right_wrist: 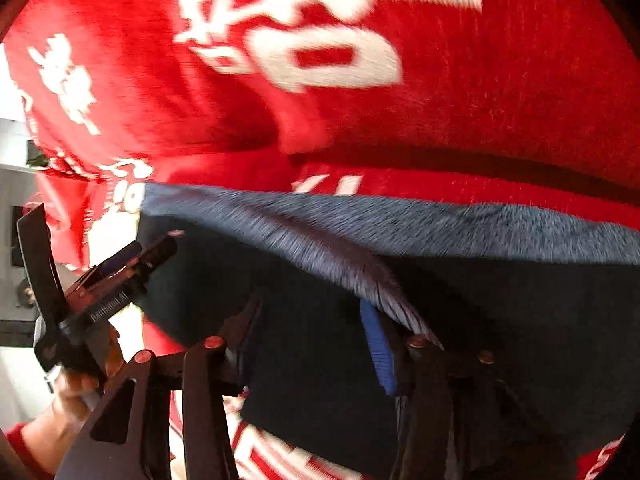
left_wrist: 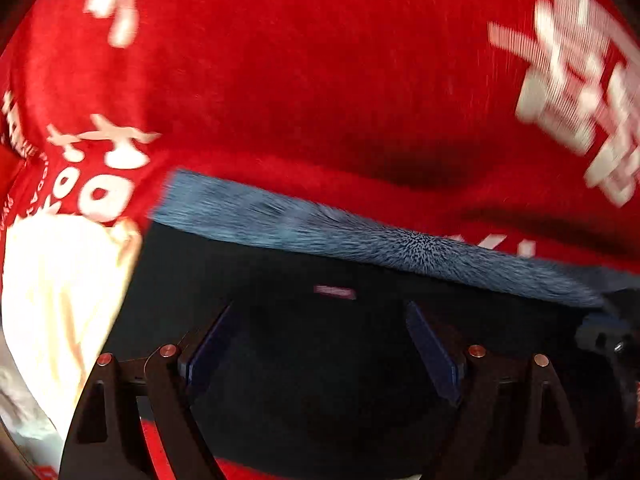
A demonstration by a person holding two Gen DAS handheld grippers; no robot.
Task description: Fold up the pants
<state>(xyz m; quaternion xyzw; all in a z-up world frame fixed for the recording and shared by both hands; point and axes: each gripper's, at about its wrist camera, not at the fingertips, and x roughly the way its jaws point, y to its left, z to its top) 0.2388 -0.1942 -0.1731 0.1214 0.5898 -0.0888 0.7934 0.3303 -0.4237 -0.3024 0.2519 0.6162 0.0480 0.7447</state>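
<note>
The dark navy pants lie on a red cloth with white print; their lighter blue edge runs across the view. My left gripper is open just over the dark fabric, near a small pink label. In the right wrist view the pants fill the lower half with a blue-grey fold. My right gripper is open, its right finger against that fold. The left gripper shows at the left there, held by a hand.
The red printed cloth covers the surface around the pants. A bright white patch lies at the left edge of the left wrist view. Both views are motion-blurred.
</note>
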